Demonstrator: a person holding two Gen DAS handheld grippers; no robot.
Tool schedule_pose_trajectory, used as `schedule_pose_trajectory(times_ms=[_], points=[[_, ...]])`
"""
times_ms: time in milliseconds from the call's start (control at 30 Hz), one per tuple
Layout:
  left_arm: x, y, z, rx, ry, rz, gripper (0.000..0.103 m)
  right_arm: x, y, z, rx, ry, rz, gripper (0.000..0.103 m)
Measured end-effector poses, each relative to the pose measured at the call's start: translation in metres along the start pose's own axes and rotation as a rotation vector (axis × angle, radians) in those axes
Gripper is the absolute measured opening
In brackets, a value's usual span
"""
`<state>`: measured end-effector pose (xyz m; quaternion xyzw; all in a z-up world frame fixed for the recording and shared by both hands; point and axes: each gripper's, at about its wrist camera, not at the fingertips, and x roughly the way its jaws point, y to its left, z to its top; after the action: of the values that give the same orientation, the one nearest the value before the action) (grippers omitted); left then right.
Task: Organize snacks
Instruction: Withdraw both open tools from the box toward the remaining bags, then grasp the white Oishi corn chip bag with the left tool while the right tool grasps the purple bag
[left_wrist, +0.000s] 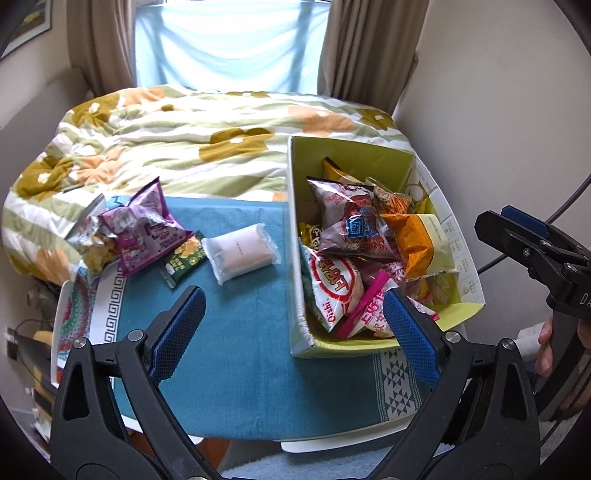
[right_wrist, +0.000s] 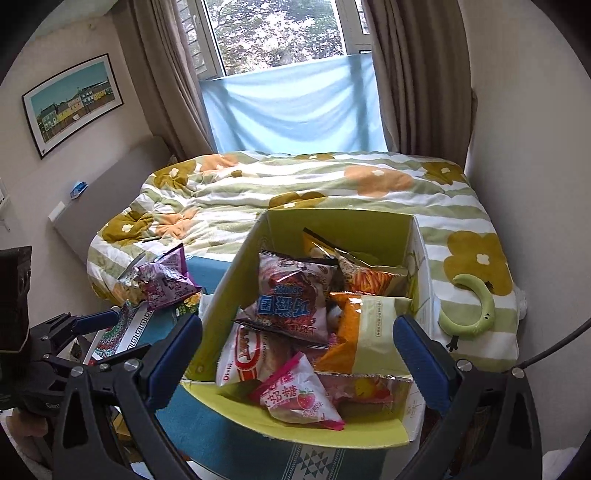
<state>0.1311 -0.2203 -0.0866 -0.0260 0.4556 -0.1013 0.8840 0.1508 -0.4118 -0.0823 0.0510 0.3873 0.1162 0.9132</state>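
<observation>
Presently both grippers hang empty over the teal cloth-covered surface (left_wrist: 240, 332), each with its blue-padded fingers spread wide. Ahead of the left gripper (left_wrist: 293, 328), beyond the tips of its fingers, four loose snacks lie on the cloth: a white translucent pillow-wrapped cake (left_wrist: 242, 251) nearest the midline, a small dark-green foil sachet (left_wrist: 183, 260) just beside it toward the left finger, then a crumpled purple foil bag (left_wrist: 147, 230) leaning on a silvery clear-windowed bag (left_wrist: 90, 240) at the far left. Past the right finger of that gripper stands the yellow-green open cardboard box (left_wrist: 295, 236), already heaped with packets. The right gripper (right_wrist: 297, 352) hovers directly above the box (right_wrist: 229, 284), its fingers straddling the heap; the pink strawberry-printed triangular packet (right_wrist: 301, 398) lies nearest them. Judged by appearance, every packet is light, air-puffed and soft, with slick film that may slide between the pads and brittle contents that hard squeezing could crush. The pillow-wrapped cake is probably the easiest next pick: it lies flat and apart from its neighbours, and is best taken across its short width at mid-body, or by a crimped end seam, with gentle closure.
</observation>
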Motion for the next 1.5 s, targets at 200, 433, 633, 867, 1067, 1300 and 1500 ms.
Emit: schedule_pose_trajectory(times_ms=[200,433,633,867,1067,1300,1500], points=[[-0.027,0.042,-0.015,-0.084,-0.035,0.076,0.096,0.002,0.036,0.005,-0.058,-0.019,0.092,0.103],[-0.046,0.116,-0.020,-0.204,-0.068,0.156,0.096,0.018,0.088,0.012,-0.139,-0.032,0.151,0.103],[-0.042,0.190,-0.012,-0.266,-0.061,0.176,0.096,0.051,0.132,0.024,-0.145,-0.020,0.185,0.103],[-0.004,0.283,0.004,-0.333,0.013,0.128,0.096,0.111,0.181,0.040,-0.126,0.044,0.184,0.103],[0.054,0.340,0.017,-0.378,0.104,0.038,0.096,0.178,0.211,0.050,-0.074,0.126,0.179,0.103],[0.126,0.372,0.030,-0.355,0.202,-0.040,0.096,0.247,0.234,0.045,-0.083,0.242,0.151,0.103],[0.168,0.385,0.037,-0.342,0.259,-0.057,0.096,0.281,0.249,0.035,-0.127,0.279,0.147,0.103]])
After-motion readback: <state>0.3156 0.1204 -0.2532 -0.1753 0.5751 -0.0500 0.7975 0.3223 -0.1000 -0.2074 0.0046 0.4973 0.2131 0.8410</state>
